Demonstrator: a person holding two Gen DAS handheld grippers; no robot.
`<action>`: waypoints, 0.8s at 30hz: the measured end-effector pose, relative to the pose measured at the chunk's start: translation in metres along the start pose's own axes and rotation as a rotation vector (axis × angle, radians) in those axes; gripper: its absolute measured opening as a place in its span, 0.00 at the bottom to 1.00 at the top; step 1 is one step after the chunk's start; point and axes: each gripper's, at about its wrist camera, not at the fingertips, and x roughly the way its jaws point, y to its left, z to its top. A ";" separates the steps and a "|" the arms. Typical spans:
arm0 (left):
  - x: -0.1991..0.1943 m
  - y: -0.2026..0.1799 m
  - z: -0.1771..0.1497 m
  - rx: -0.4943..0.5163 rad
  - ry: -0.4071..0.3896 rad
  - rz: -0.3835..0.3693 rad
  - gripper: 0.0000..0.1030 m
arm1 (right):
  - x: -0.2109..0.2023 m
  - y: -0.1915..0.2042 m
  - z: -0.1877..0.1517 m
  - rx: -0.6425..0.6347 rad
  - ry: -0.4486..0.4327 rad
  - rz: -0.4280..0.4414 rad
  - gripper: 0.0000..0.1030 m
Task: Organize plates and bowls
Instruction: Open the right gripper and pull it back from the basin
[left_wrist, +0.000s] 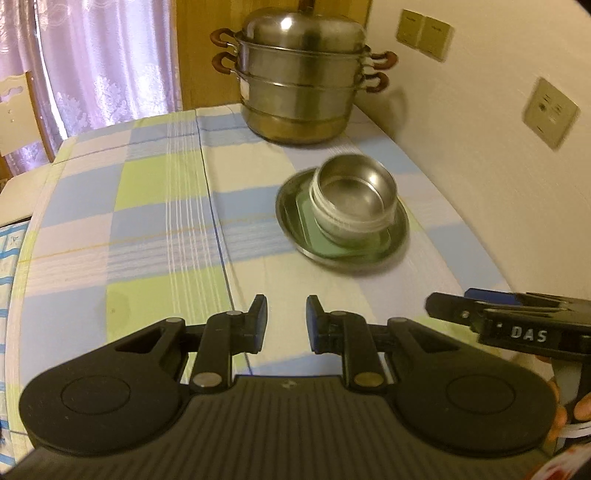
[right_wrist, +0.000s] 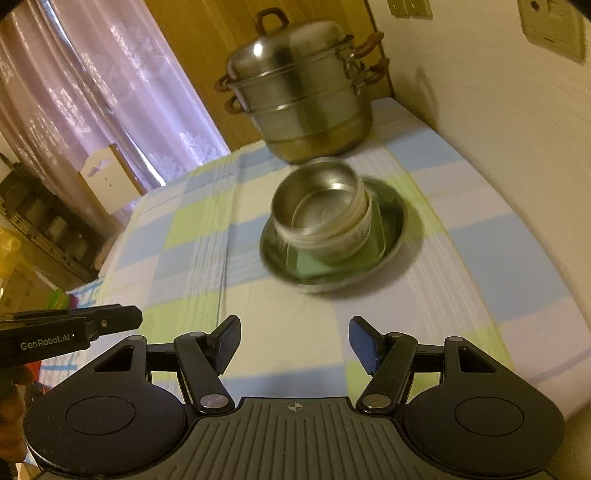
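Note:
Two or three steel bowls (left_wrist: 354, 195) (right_wrist: 321, 206) sit nested on a pale green square plate (left_wrist: 306, 218) (right_wrist: 314, 267). That plate lies in a round steel plate (left_wrist: 400, 227) (right_wrist: 393, 221) on the checked tablecloth. My left gripper (left_wrist: 286, 325) hangs back from the stack, its blue pads a narrow gap apart with nothing between them. My right gripper (right_wrist: 295, 343) stands wide open and empty, also short of the stack. Each gripper shows at the edge of the other's view: the right gripper (left_wrist: 443, 306) and the left gripper (right_wrist: 122, 317).
A large steel steamer pot (left_wrist: 299, 92) (right_wrist: 310, 103) with brown handles stands behind the stack near the wall corner. The wall with sockets (left_wrist: 550, 112) runs along the right. The checked cloth (left_wrist: 147, 221) stretches left toward a curtain and a chair (left_wrist: 18, 110).

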 end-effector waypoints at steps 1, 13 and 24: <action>-0.005 0.001 -0.006 0.008 0.005 -0.015 0.19 | -0.002 0.006 -0.006 0.002 0.004 -0.009 0.63; -0.044 0.021 -0.071 0.084 0.032 -0.104 0.19 | -0.032 0.065 -0.084 0.011 0.008 -0.103 0.63; -0.058 0.030 -0.099 0.081 0.062 -0.132 0.19 | -0.046 0.088 -0.106 -0.023 0.009 -0.142 0.63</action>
